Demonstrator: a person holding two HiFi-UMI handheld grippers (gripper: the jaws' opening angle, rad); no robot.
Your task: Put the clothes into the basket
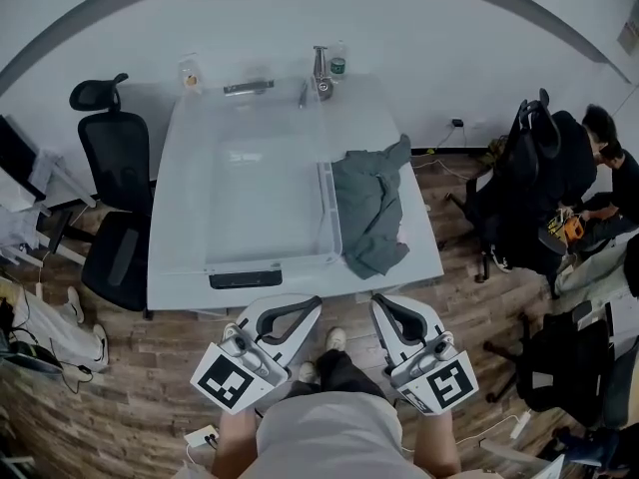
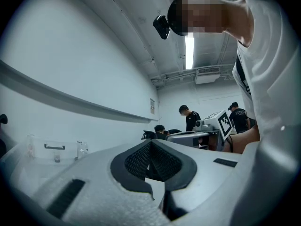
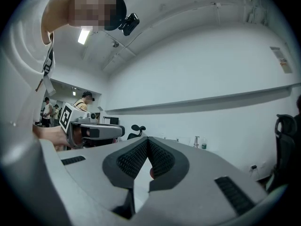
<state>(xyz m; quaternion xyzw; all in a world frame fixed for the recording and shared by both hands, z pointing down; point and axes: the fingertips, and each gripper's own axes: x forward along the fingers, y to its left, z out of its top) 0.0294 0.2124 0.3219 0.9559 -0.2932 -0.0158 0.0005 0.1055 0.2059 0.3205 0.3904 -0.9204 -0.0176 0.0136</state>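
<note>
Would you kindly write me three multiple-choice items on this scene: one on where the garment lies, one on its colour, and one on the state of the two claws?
1. Where is the garment?
A) on the table, right of the basket
B) inside the basket
C) on the floor

2. What colour is it?
A) red
B) yellow
C) dark grey

3. The claws of the left gripper and right gripper are:
A) both open
B) both shut, empty
C) shut on the garment

Answers:
1 A, it lies on the tabletop beside the basket's right wall.
2 C, the cloth shows dark grey.
3 B, each gripper view shows its claw closed on nothing.
</note>
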